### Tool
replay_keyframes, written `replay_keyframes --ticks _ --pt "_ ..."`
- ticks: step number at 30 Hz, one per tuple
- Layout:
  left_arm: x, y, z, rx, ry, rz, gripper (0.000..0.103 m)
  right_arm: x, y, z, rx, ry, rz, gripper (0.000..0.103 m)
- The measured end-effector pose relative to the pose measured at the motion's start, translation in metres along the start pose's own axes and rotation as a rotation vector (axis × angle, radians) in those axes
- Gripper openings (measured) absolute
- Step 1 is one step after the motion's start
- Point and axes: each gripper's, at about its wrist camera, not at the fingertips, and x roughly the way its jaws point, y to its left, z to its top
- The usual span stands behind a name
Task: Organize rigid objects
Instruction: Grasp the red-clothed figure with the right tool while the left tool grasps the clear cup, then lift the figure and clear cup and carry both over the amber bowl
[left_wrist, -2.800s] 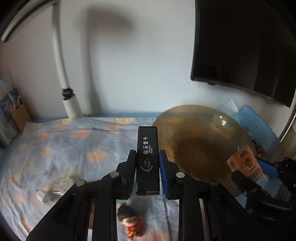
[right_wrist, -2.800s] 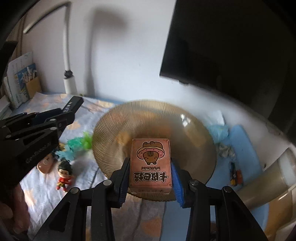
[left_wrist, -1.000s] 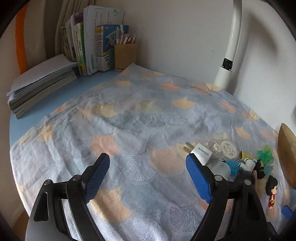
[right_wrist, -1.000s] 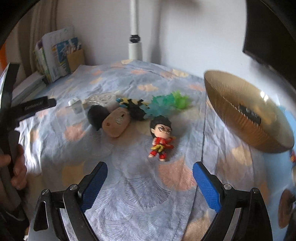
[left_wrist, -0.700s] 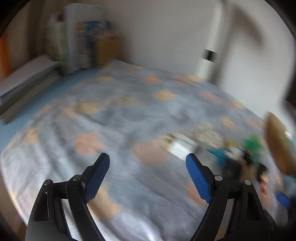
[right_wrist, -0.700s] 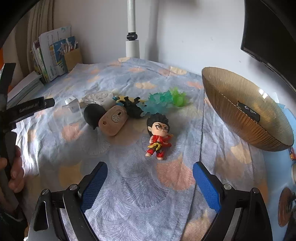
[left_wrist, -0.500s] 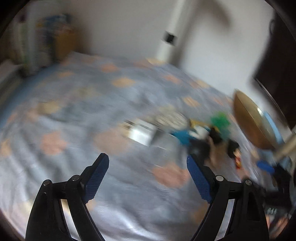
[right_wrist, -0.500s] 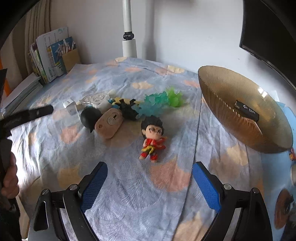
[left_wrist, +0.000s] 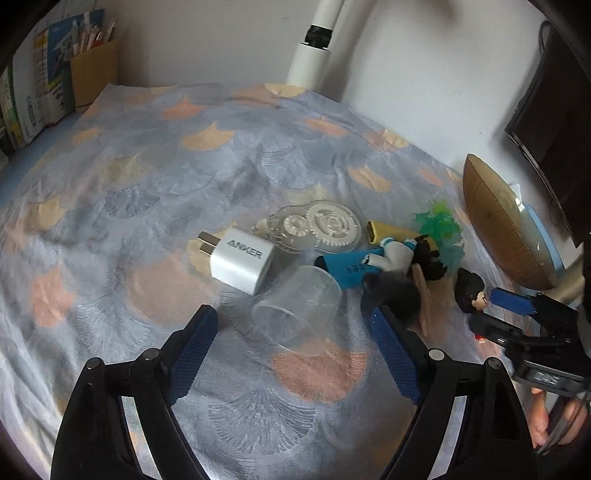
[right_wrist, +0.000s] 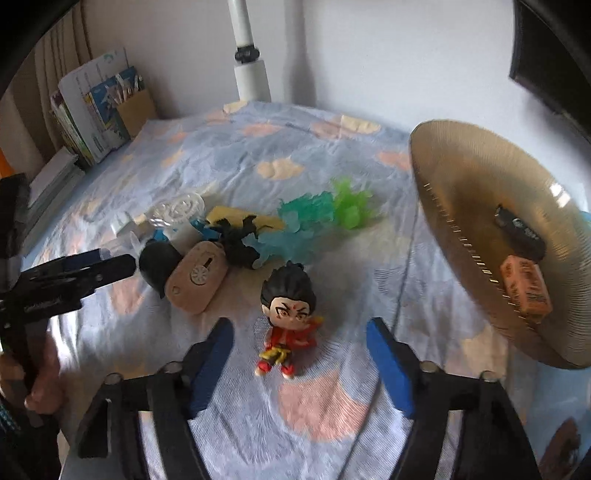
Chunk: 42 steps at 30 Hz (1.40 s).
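Note:
My left gripper (left_wrist: 293, 328) is open and empty, with a clear plastic cup (left_wrist: 297, 304) lying on its side between its fingers. Behind the cup lie a white Anker charger (left_wrist: 242, 264), a clear gear case (left_wrist: 317, 229) and a blue-and-yellow figure (left_wrist: 373, 254). My right gripper (right_wrist: 299, 341) is open and empty around a small red-clothed figurine (right_wrist: 290, 314) lying on the cloth. The amber glass bowl (right_wrist: 461, 206) at right holds a black stick (right_wrist: 521, 230) and an orange box (right_wrist: 526, 290).
A tan oval case (right_wrist: 197, 278), a black round object (right_wrist: 159, 264) and green-blue plastic pieces (right_wrist: 325, 212) lie mid-cloth. A white lamp post (right_wrist: 251, 70) stands at the back. Books and a pen holder (right_wrist: 107, 107) stand at the far left. A dark monitor (left_wrist: 554, 118) hangs at right.
Both grippers let go of the black stick and the orange box, which now lie in the bowl. The left swung right onto the clear cup; the right closed in on the red figurine.

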Motion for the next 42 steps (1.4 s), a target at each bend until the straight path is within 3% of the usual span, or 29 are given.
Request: replay_keyframes --ticks 2,4,5,10,17,24,25,26,28,31,36,37,39,40,42 --pt "0.0 -0.003 0.0 0.011 -0.003 0.001 0.052 0.009 0.002 0.001 0.002 0.012 -0.007 0.056" --pt "0.0 -0.005 -0.001 0.02 -0.003 0.01 0.04 0.015 0.003 0.0 0.002 0.019 0.006 0.041" --pt "-0.003 -0.006 -0.003 0.022 -0.01 0.004 0.04 0.015 0.005 -0.001 -0.008 0.006 -0.006 0.036" --pt "-0.02 -0.009 -0.015 0.011 -0.026 -0.023 0.04 0.008 0.008 -0.013 -0.028 0.001 -0.001 0.035" --pt "-0.041 -0.025 -0.041 0.032 -0.054 0.04 0.04 -0.02 0.028 -0.052 -0.168 -0.009 0.057 0.035" --pt "-0.033 -0.03 -0.052 0.061 0.0 0.033 0.041 -0.02 0.034 -0.072 -0.2 -0.012 0.045 0.035" --pt "-0.033 -0.031 -0.054 0.063 -0.001 0.033 0.045 -0.02 0.034 -0.073 -0.197 -0.015 0.046 0.036" --pt "-0.036 -0.031 -0.056 0.067 -0.002 0.046 0.06 -0.019 0.032 -0.074 -0.186 -0.015 0.052 0.037" --pt "-0.038 -0.031 -0.058 0.069 -0.002 0.073 0.08 -0.019 0.03 -0.074 -0.165 -0.011 0.064 0.046" --pt "-0.042 -0.025 -0.065 0.072 -0.008 0.066 0.08 -0.019 0.032 -0.075 -0.172 -0.002 0.057 0.054" --pt "-0.04 -0.018 -0.052 0.032 -0.015 0.023 0.079 -0.016 0.035 -0.071 -0.157 -0.016 0.057 0.054" --pt "-0.039 -0.02 -0.05 0.036 -0.02 0.009 0.078 -0.014 0.035 -0.069 -0.151 -0.019 0.054 0.048" --pt "-0.036 -0.028 -0.048 0.068 -0.016 0.003 0.053 -0.014 0.037 -0.067 -0.154 -0.026 0.051 0.035" --pt "-0.032 -0.032 -0.047 0.082 -0.005 0.008 0.041 -0.015 0.038 -0.067 -0.161 -0.027 0.049 0.035" --pt "-0.032 -0.039 -0.049 0.1 -0.015 0.014 0.041 -0.016 0.038 -0.069 -0.165 -0.031 0.046 0.035"
